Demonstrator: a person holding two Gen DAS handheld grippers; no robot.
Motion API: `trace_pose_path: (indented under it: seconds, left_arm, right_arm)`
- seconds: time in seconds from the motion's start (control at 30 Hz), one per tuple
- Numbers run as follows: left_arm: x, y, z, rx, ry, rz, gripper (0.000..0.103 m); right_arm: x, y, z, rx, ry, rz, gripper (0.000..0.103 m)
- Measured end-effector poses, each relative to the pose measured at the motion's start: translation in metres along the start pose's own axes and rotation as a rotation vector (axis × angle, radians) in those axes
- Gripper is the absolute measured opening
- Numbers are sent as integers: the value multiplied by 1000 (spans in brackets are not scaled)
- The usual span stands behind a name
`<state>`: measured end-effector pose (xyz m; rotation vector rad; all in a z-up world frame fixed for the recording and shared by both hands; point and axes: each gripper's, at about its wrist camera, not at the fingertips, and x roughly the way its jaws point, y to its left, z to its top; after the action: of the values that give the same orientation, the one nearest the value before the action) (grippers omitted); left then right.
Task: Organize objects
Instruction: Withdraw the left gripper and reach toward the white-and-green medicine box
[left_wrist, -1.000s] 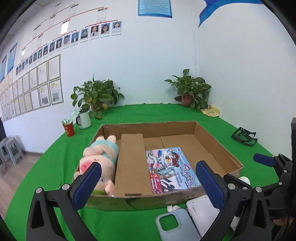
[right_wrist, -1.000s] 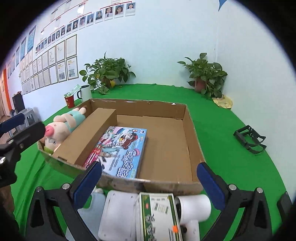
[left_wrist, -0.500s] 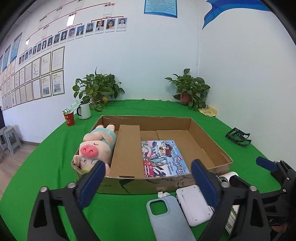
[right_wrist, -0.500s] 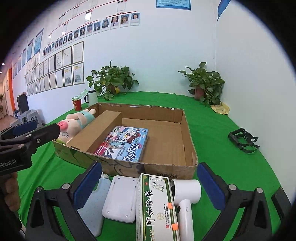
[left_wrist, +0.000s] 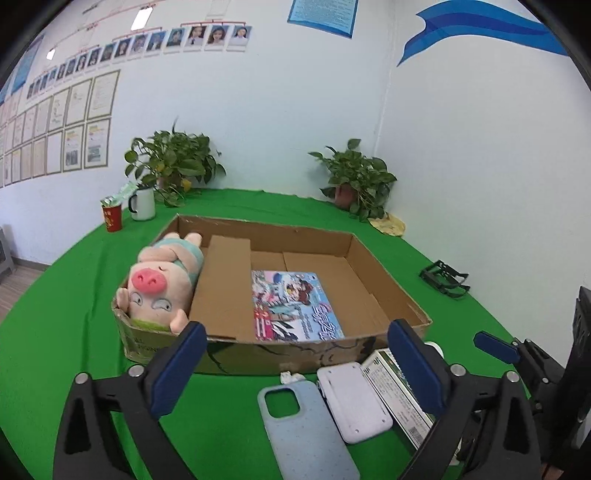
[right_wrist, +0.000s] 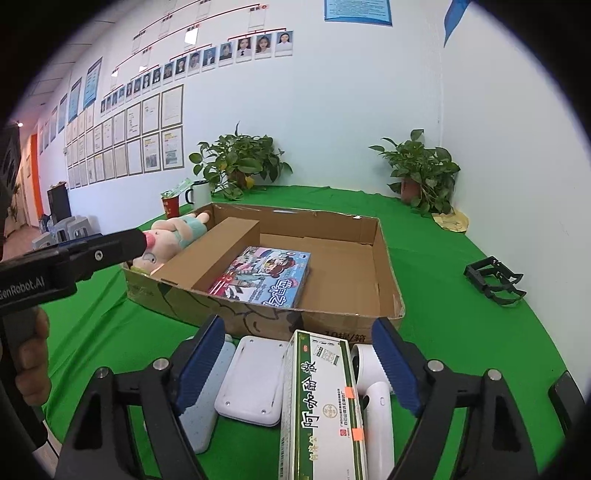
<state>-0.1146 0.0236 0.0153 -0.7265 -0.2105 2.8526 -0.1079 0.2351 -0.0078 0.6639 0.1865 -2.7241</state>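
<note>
A shallow cardboard box (left_wrist: 391, 280) (right_wrist: 384, 258) lies on the green table. It holds a plush pig (left_wrist: 162, 277) (right_wrist: 173, 230) at its left end, a long brown carton (left_wrist: 221, 291) (right_wrist: 214, 254) and a colourful picture box (left_wrist: 293, 304) (right_wrist: 266, 275). In front of the box lie a pale blue phone case (left_wrist: 303, 428) (right_wrist: 207, 398), a white flat device (left_wrist: 352, 395) (right_wrist: 255, 376), a green-and-white medicine box (left_wrist: 400, 395) (right_wrist: 321, 402) and a white hair dryer (right_wrist: 373, 398). My left gripper (left_wrist: 299, 373) is open and empty above the phone case. My right gripper (right_wrist: 299, 363) is open and empty above the medicine box.
A red cup (left_wrist: 112, 218) and a white mug (left_wrist: 142, 203) stand at the back left beside a potted plant (left_wrist: 173, 162). A second plant (left_wrist: 358, 181) stands at the back right corner. A black plastic frame (left_wrist: 445, 278) (right_wrist: 493, 282) lies to the right.
Both grippers have drawn back and risen from the box, so the items in front of it show more fully. Both stay open and empty.
</note>
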Motion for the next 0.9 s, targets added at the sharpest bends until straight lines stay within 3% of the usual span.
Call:
trace_pose_path:
  seconds: [0.03,0.07,0.2,0.37,0.6,0.8,0.9]
  left_arm:
    - [1,0,-1,-1,11,-5,101]
    - [2,-1,-2,0,19,-10,101]
    - [6,-3,-10,19,47,-30,101]
    - [16,-8,-26,47,105,-51,101]
    - [36,-16,-54,54,214,-64,101]
    - [46,-26,-71,57,281,-118,101]
    - [49,-27,-74,51,298,-133,101]
  right_arm:
    - [-1,0,-3,-9,0,6,100]
    - [-4,0,-7,-12,-12,21,102]
    - [-13,-3,-25,-33,-20,56,102]
    - [-15,-16,-47,43,70,142,102]
    - [-7,-42,-75,200,218,177,102]
    - [-4,-34,-71,198,233,195,99]
    - [1,-31,-73,199,263,183,89]
